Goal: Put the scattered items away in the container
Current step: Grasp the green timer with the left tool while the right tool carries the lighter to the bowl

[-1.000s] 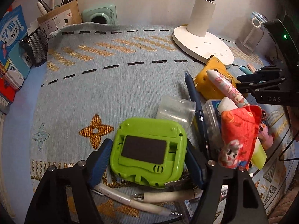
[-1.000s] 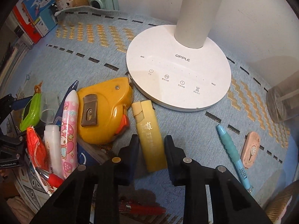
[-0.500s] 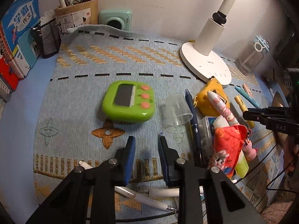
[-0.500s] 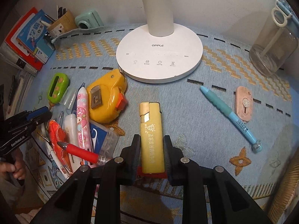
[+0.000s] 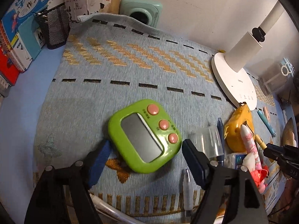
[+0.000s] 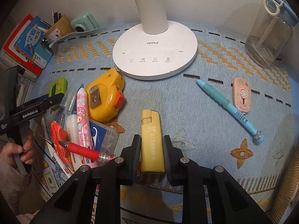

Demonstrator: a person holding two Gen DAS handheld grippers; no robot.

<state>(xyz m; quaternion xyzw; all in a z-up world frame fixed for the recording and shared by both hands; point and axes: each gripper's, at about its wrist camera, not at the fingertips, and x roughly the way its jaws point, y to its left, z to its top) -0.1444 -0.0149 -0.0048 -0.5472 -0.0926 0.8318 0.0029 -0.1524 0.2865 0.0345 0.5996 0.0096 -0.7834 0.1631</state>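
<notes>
- The left gripper, a black two-finger tool with blue pads, stands with its jaws spread wide and has just been opening; the square lime-green digital timer with three pink buttons lies face up on the cloth between and just beyond the pads, touched by neither.
- The right gripper is clamped on the yellow rectangular plastic lighter, its pads pressing both long sides near the lighter's lower end.
- Both rest over a pale blue woven tablecloth with gold zigzags and black dashes.
- Left of the lighter in the right wrist view sits a heap: a yellow tape measure with an orange tab, a pink cartoon-printed pen, a red-barrelled pen, and a clear plastic box with a blue label beneath them.
- A small clear plastic cup lies on its side just right of the timer.
- A teal and light-blue pen and a pink flat utility cutter lie apart on the right of the cloth.
- The round white base of a desk lamp stands at the back, touching the tape measure's tip.
- A clear glass jar with a blue lid stands at the far right corner.
- A black mesh pen holder and a cardboard pen box stand at the far left beside books; which is the container meant I cannot tell.
</notes>
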